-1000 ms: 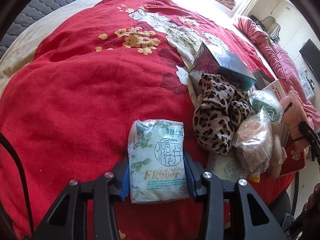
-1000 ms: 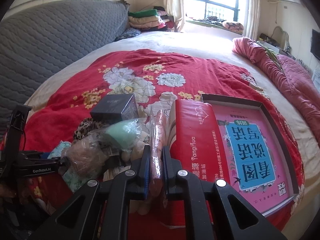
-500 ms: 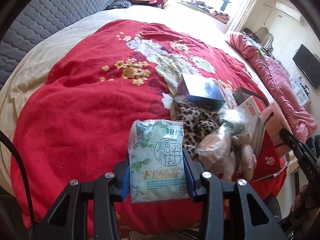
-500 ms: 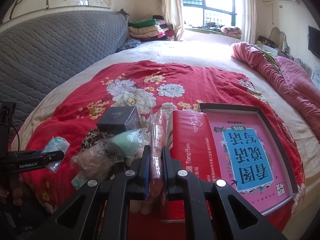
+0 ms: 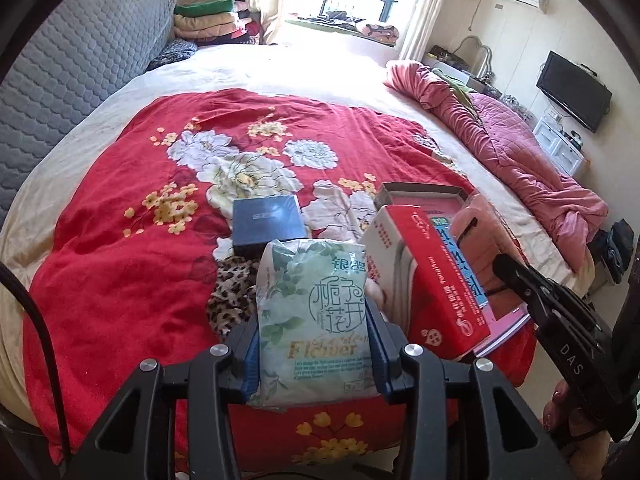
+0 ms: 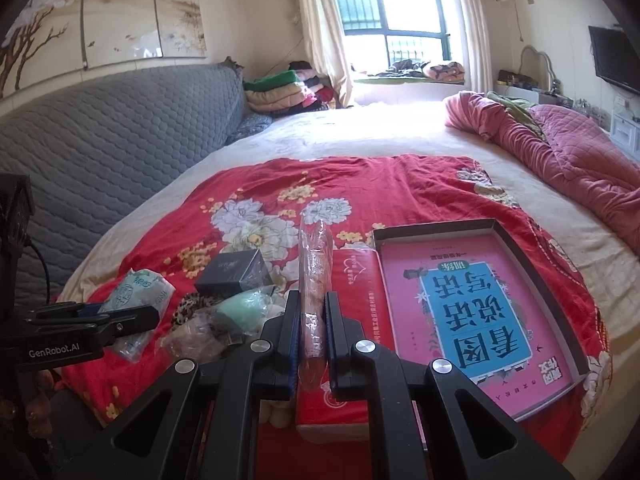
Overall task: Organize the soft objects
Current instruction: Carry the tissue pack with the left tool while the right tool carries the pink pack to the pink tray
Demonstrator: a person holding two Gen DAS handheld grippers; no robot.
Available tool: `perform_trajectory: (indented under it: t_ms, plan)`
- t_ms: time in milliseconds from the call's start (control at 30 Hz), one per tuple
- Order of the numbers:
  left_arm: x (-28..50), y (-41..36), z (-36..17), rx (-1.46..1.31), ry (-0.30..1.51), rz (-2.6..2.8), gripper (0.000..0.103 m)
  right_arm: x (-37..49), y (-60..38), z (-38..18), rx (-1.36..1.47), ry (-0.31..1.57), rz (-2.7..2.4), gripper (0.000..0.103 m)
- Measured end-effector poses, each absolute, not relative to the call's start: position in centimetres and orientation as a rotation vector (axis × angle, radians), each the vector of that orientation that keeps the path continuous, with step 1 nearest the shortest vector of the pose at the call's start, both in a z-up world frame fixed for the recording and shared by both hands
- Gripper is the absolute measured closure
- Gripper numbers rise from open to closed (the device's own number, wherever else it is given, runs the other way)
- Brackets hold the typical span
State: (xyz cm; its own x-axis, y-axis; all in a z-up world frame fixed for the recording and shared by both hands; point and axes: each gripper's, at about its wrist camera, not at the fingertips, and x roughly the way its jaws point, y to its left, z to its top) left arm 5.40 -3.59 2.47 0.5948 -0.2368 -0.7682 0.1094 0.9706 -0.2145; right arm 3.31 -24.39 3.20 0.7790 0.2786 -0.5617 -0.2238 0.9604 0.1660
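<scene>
Lifted tissue pack (image 5: 314, 320) now hangs above red quilt (image 5: 120, 260).

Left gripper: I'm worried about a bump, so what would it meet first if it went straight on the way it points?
Probably the leopard cloth or the dark box beyond the tissue pack held by the left gripper; depth is unclear.

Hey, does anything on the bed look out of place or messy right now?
Yes. The red box lies tilted against the open tray's edge rather than flat, and wrapped soft items sit in a loose heap beside it.
</scene>
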Motion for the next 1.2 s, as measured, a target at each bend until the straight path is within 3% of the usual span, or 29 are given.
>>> perform_trajectory:
  t_ms: [600,1200]
  plan:
    - [6.6,-14.9,5.5,-0.018,0.900,-0.339,0.059,2.3,-31.9,4.3,0.222,0.549,0.158,0.092]
    - [9.4,-25.1,1.7,0.104,1.002,-0.466,0.059,2.5,-41.0,0.4,0.320,0.605,-0.033,0.092]
